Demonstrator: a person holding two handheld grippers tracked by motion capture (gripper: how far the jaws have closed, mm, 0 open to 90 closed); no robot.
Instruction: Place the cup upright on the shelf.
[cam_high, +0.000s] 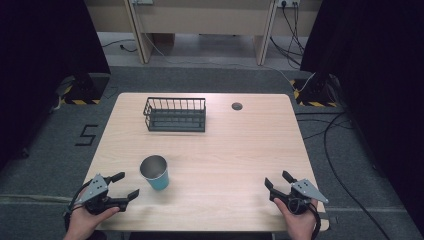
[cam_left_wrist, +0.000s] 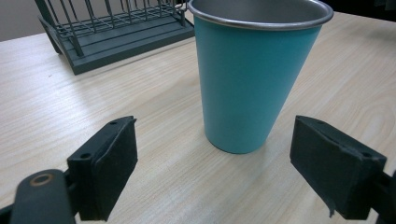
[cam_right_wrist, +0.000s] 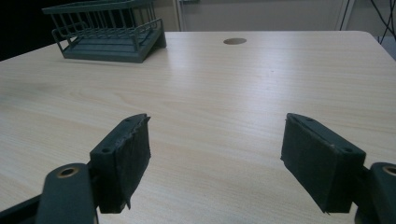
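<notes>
Left gripper view puts the teal metal cup (cam_left_wrist: 254, 74) straight ahead of the left gripper (cam_left_wrist: 229, 172), just beyond its wide-spread, empty fingers (cam_left_wrist: 109, 163). It stands upright on the bench (cam_left_wrist: 56, 107), long axis vertical, mouth up. The right gripper (cam_high: 280, 186), also spread wide and empty, sits well apart from it, so the left hand looks better placed.

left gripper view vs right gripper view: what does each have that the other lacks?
Left gripper view alone: the teal cup with its steel rim, upright, close ahead of the left gripper, whose jaws are open. Right gripper view alone: the round grommet hole near the table's far edge, and the right gripper, jaws open over bare wood. Shared: the dark wire basket and the light wooden table.
</notes>
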